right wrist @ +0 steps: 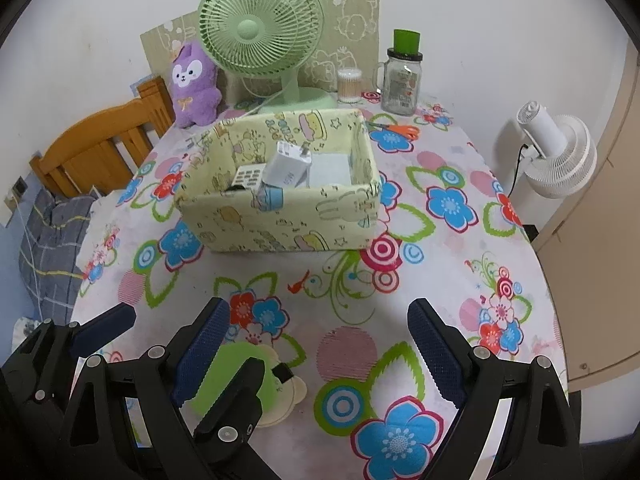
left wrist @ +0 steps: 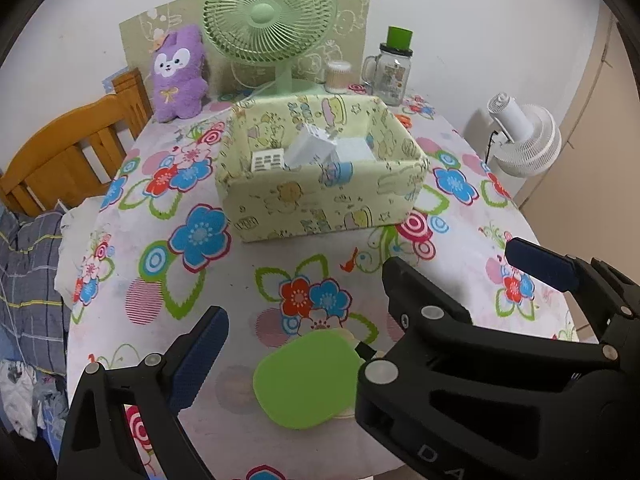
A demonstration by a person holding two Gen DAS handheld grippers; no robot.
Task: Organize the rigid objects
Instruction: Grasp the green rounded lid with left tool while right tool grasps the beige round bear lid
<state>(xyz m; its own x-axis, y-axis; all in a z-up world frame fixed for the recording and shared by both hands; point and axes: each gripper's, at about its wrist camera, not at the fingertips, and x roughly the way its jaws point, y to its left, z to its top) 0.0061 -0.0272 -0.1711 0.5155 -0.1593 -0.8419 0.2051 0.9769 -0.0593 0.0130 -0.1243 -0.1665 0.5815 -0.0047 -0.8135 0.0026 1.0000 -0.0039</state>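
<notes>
A: Both tongs gaping, gripping nothing. We've got left tongs [left wrist: 304, 340] straddling the green mirror [left wrist: 306, 378], probably lining up a grab.
B: Mirror's flat on the worktop [left wrist: 224, 420], near edge, well short of the box [left wrist: 320, 200]. Right tongs [right wrist: 318, 344]?
A: Just beside it, mirror off their left finger [right wrist: 202, 354]. Box already holds white chargers [right wrist: 286, 170].
</notes>
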